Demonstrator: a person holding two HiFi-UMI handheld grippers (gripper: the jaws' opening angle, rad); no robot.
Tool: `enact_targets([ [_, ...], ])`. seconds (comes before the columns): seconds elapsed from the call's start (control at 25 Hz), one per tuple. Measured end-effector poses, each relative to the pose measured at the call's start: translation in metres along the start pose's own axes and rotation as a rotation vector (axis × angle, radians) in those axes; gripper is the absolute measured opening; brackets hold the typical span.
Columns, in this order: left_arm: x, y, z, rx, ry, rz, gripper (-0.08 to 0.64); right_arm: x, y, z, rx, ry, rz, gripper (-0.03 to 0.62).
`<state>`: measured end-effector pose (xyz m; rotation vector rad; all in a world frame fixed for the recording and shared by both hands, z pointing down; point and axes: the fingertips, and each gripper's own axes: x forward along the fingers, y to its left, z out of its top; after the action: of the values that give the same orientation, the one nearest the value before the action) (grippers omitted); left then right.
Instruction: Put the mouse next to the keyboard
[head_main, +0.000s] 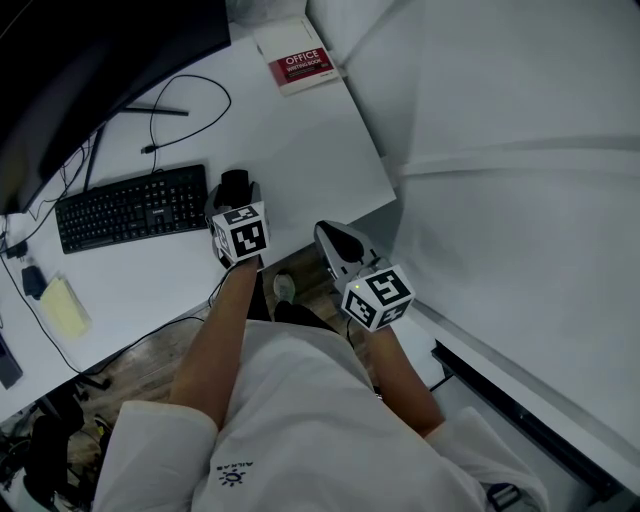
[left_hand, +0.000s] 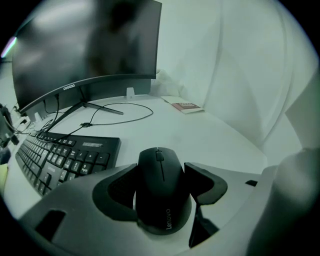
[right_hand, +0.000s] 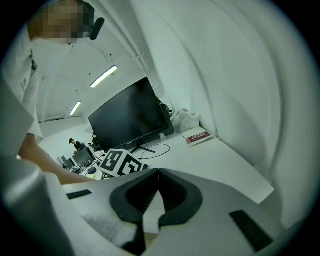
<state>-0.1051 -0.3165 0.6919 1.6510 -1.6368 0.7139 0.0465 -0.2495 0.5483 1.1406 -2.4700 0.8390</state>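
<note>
A black Lenovo mouse (left_hand: 162, 192) sits between the jaws of my left gripper (left_hand: 161, 172), and both pads lie against its sides. In the head view the mouse (head_main: 234, 183) and left gripper (head_main: 236, 192) are over the white desk (head_main: 310, 150), just right of the black keyboard (head_main: 130, 208). The left gripper view has the keyboard (left_hand: 60, 157) close on the mouse's left. I cannot tell whether the mouse rests on the desk. My right gripper (head_main: 333, 238) hangs off the desk's near edge; its jaws (right_hand: 159, 172) meet with nothing between them.
A large curved monitor (head_main: 90, 60) stands behind the keyboard, with a black cable (head_main: 190, 100) looping from its foot. A red and white book (head_main: 300, 68) lies at the far corner. A yellow pad (head_main: 65, 305) lies near the keyboard's left end. A white partition (head_main: 500, 150) borders the desk.
</note>
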Motion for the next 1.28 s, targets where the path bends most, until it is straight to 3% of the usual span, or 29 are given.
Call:
enact_targets([
  [0.52,-0.002,-0.003,-0.002,-0.006,-0.012,-0.037,0.350,-0.012,0.002,-0.005,-0.009,-0.017,0.010,0.018],
  [1.0,-0.037,-0.006,0.000,0.038,-0.076,-0.023,0.350,-0.029,0.006,-0.010,-0.047,-0.048,0.024,0.018],
  [1.28,-0.074,-0.016,-0.010,0.042,-0.117,-0.023,0.295,-0.043,0.015,-0.015,-0.078,-0.063,0.062,0.018],
])
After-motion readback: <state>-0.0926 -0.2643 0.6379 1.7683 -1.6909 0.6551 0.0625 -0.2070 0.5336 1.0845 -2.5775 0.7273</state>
